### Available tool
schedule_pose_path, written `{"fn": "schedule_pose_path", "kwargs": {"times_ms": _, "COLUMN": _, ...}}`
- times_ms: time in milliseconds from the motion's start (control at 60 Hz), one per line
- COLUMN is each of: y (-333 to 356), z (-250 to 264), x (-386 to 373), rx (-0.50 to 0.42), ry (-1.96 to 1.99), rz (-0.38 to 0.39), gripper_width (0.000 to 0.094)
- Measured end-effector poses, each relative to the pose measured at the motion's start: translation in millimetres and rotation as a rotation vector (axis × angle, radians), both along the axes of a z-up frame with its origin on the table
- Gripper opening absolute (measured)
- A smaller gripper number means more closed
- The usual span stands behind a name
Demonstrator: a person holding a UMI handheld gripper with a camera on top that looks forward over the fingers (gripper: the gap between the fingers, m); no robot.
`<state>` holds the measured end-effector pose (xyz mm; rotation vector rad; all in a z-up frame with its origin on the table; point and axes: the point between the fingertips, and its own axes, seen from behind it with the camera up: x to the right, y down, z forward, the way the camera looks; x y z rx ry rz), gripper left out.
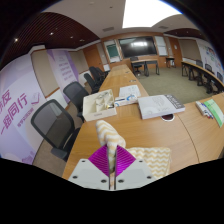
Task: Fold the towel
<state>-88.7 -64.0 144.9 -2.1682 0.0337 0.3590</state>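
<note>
My gripper is shut on a fold of a cream and tan checked towel. The towel rises from between the two magenta pads and hangs forward just ahead of the fingers. More of the towel lies flat on the wooden table to the right of the fingers. The part of the towel under the fingers is hidden.
Beyond the towel on the table stand a white box of items, a small white box and a grey closed laptop. Black office chairs line the table's left side. Green items lie at the far right.
</note>
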Motion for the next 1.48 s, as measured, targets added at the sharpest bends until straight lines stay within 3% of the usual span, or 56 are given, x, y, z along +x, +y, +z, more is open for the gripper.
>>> {"fn": "schedule_pose_path", "kwargs": {"times_ms": 133, "y": -0.2, "z": -67.7, "x": 85.2, "rx": -0.125, "ry": -0.075, "rz": -0.093, "gripper_width": 0.0063}}
{"fn": "schedule_pose_path", "kwargs": {"times_ms": 200, "y": -6.0, "z": -92.0, "x": 118.8, "rx": -0.162, "ry": -0.122, "rz": -0.119, "gripper_width": 0.0123}}
{"fn": "schedule_pose_path", "kwargs": {"times_ms": 250, "y": -10.7, "z": -103.5, "x": 138.8, "rx": -0.183, "ry": -0.153, "rz": -0.131, "gripper_width": 0.0247}}
{"fn": "schedule_pose_path", "kwargs": {"times_ms": 383, "y": -19.6, "z": -90.9, "x": 188.7, "rx": -0.151, "ry": -0.238, "rz": -0.181, "gripper_width": 0.0761}}
{"fn": "schedule_pose_path", "kwargs": {"times_ms": 433, "y": -23.7, "z": -79.7, "x": 198.8, "rx": -0.133, "ry": -0.255, "rz": -0.19, "gripper_width": 0.0869}}
{"fn": "schedule_pose_path", "kwargs": {"times_ms": 700, "y": -70.2, "z": -14.6, "x": 185.9, "rx": -0.076, "ry": -0.322, "rz": -0.173, "gripper_width": 0.0856}}
{"fn": "schedule_pose_path", "kwargs": {"times_ms": 1000, "y": -193.2, "z": 47.3, "x": 117.1, "rx": -0.045, "ry": -0.377, "rz": -0.185, "gripper_width": 0.0855}}
{"fn": "schedule_pose_path", "kwargs": {"times_ms": 1233, "y": -282.3, "z": 76.3, "x": 68.5, "rx": -0.027, "ry": -0.373, "rz": -0.19, "gripper_width": 0.0853}}
{"fn": "schedule_pose_path", "kwargs": {"times_ms": 1483, "y": -309.1, "z": 97.1, "x": 54.7, "rx": 0.013, "ry": -0.397, "rz": -0.198, "gripper_width": 0.0853}}
